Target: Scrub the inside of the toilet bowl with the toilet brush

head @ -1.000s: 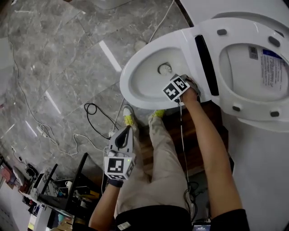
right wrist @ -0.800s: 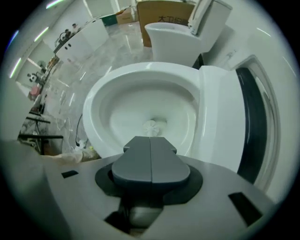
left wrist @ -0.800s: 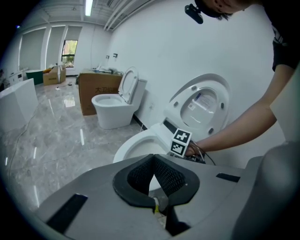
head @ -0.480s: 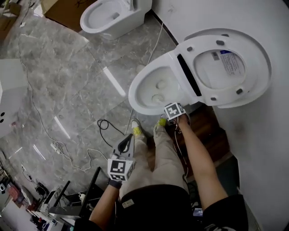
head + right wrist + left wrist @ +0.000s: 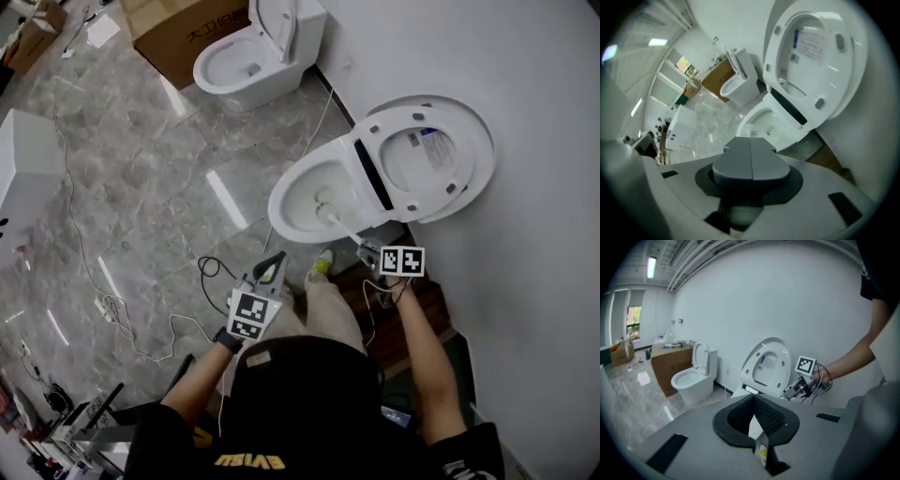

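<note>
The white toilet stands against the wall with seat and lid raised. A white toilet brush slants from inside the bowl back to my right gripper, which is shut on its handle just outside the near rim. In the right gripper view the jaws are pressed together above the bowl; the brush does not show beyond them. My left gripper hangs over the floor left of the bowl, tips together, holding nothing. In the left gripper view it faces the raised lid.
A second toilet and a cardboard box stand farther along the wall. Cables trail across the grey marble floor. A white cabinet is at the left. A dark wooden plinth lies beside the toilet, by the person's legs.
The view has pulled back and up. My right gripper has drawn back from over the bowl to outside its near rim, and the brush handle now shows. The left gripper stays low.
</note>
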### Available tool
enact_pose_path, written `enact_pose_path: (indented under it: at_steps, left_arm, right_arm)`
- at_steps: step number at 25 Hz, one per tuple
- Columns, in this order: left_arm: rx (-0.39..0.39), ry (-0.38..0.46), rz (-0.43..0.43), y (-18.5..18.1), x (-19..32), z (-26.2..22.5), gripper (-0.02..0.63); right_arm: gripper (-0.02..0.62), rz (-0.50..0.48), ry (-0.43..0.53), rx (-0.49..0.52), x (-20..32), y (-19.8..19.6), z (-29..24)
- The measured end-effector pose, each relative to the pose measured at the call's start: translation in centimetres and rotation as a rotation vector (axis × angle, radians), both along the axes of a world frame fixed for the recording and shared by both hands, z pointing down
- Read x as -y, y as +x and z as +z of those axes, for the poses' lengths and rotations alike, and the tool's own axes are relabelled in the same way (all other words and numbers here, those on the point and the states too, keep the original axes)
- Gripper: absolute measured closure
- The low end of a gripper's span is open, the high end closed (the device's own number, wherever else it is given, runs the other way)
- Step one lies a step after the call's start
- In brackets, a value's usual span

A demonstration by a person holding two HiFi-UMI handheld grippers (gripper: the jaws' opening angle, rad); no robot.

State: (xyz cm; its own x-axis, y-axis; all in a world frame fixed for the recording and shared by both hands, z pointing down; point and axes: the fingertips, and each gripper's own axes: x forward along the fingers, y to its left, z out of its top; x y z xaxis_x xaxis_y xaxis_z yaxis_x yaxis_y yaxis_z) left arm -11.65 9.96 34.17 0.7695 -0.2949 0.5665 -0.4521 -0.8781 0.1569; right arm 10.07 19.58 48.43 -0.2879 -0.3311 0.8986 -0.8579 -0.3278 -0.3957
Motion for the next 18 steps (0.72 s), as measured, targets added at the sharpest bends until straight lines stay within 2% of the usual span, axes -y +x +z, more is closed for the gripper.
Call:
enact_pose_path:
  at_steps: [3,6,9,13,18]
  left_arm:
    - [-0.041,0.103,0.136,1.5,0.5,-4.7,0.588]
    - [-0.1,0.148,0.133,1.4,1.7,-8.9,0.588]
    - [-0.137,0.178,0.142,1.5,2.0,-10.6,0.588]
    - [-0.113,0.215,0.19,-0.3,1.4,-11.7,0.588]
    - [-0.141,0.177,0.135,-3.7,0.9,-13.7,0.588]
  right_arm:
    - [0.436,0.171,0.112,0.098,-1.0,-0.5,-8.0]
    - [0.436,0.237,0.236,0.081,-1.0,-0.7,-14.7]
    - [0.436,0.253,0.36,0.023,-1.3,-0.6,-19.6]
    - [0.436,0.276,0.451,-0.039,-3.7,-2.7,-23.7]
    - [0.436,0.141,0.479,-0.239,-5.6,-5.7,-26.6]
